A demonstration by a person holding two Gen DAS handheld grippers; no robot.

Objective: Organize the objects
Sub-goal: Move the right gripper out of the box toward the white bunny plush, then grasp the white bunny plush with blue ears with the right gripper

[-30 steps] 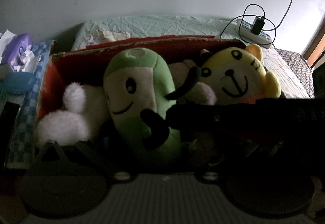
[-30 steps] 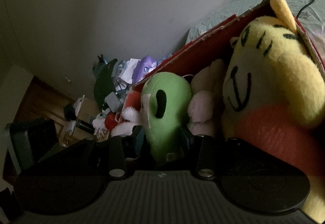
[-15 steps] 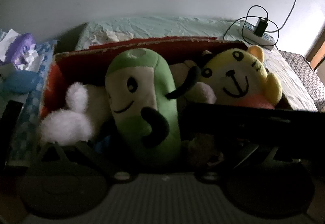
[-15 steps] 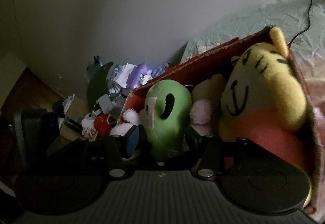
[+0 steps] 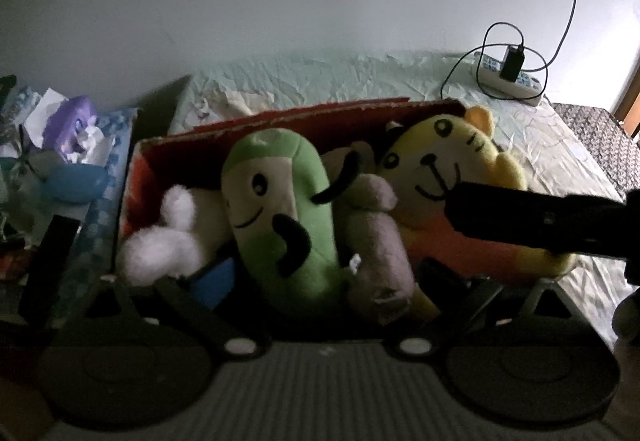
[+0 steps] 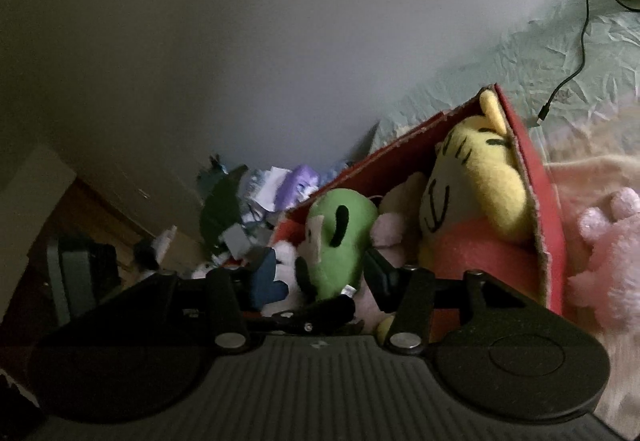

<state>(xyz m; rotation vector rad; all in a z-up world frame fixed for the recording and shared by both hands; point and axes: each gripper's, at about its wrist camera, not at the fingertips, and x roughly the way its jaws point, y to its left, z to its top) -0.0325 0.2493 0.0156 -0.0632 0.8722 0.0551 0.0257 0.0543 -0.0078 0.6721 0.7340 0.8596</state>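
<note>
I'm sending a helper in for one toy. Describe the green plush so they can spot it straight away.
Find the red cardboard box on the bed. The green plush stands in its middle, between a white fluffy toy and a yellow tiger. It alone is bean-shaped, with a pale face and thin black arms.

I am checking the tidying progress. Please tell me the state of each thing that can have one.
Red cardboard box: open, full of plush toys.
Green plush: in box, upright.
Yellow tiger plush: in box, leaning at right end.
White plush: in box, left end.
Pink plush: outside box, on bed.
Charger: plugged into power strip.
Left claw: open.
Right claw: open.
</note>
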